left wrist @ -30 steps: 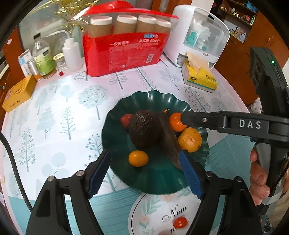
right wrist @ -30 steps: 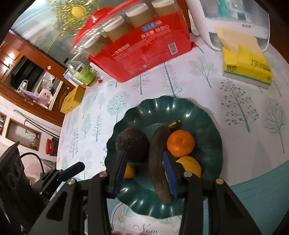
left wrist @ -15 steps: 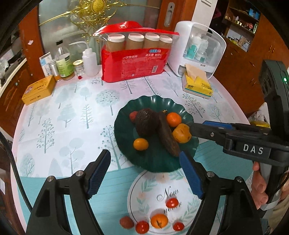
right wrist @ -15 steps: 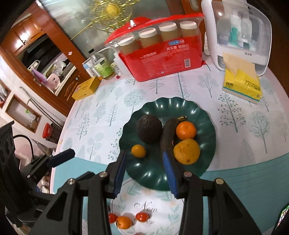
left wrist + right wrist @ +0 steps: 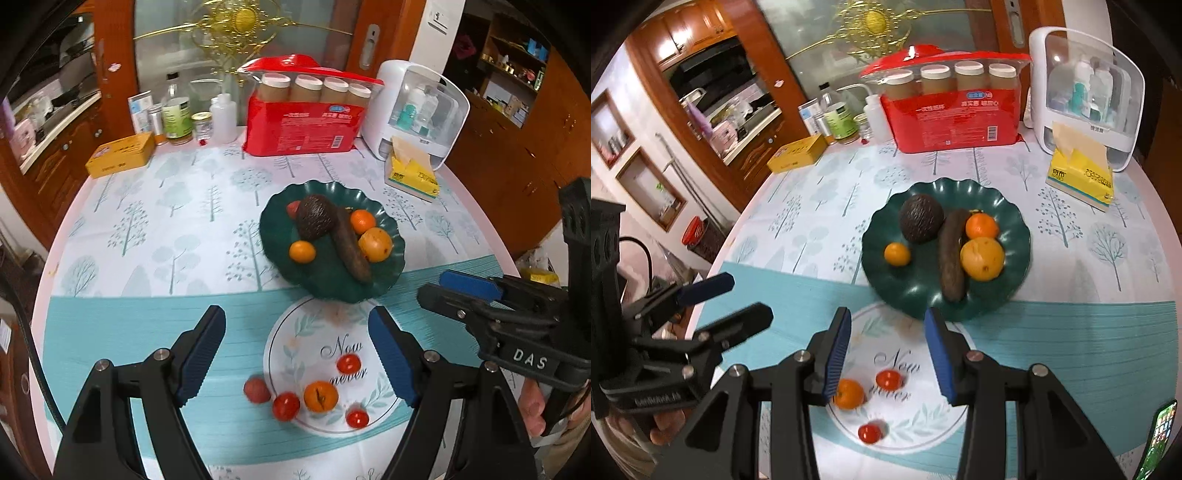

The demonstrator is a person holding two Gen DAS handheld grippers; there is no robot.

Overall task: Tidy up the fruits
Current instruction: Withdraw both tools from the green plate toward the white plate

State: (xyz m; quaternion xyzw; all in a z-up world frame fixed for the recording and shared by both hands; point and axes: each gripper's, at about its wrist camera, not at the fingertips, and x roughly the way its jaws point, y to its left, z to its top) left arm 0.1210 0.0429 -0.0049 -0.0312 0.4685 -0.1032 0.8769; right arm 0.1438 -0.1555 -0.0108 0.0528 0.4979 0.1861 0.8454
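Note:
A dark green scalloped plate (image 5: 391,273) (image 5: 1015,288) holds an avocado (image 5: 314,220) (image 5: 921,218), a dark brown banana (image 5: 351,245) (image 5: 951,254), two oranges (image 5: 375,244) (image 5: 982,258) and a small kumquat (image 5: 302,252) (image 5: 897,254). Near me, a white round mat (image 5: 306,339) (image 5: 923,417) carries cherry tomatoes (image 5: 349,363) (image 5: 888,380) and a small orange (image 5: 320,396) (image 5: 849,394). A reddish fruit (image 5: 256,390) lies at its left edge. My left gripper (image 5: 297,354) is open and empty above the mat. My right gripper (image 5: 888,354) is open and empty above the mat too.
At the table's back stand a red pack of jars (image 5: 303,110), a white dispenser box (image 5: 417,107), a yellow tissue pack (image 5: 412,171), a yellow box (image 5: 122,153) and several bottles (image 5: 177,114). Wooden cabinets surround the round table.
Both grippers have pulled back and up from the green plate toward me. The white mat with small fruits has come into view. Both stay open and empty.

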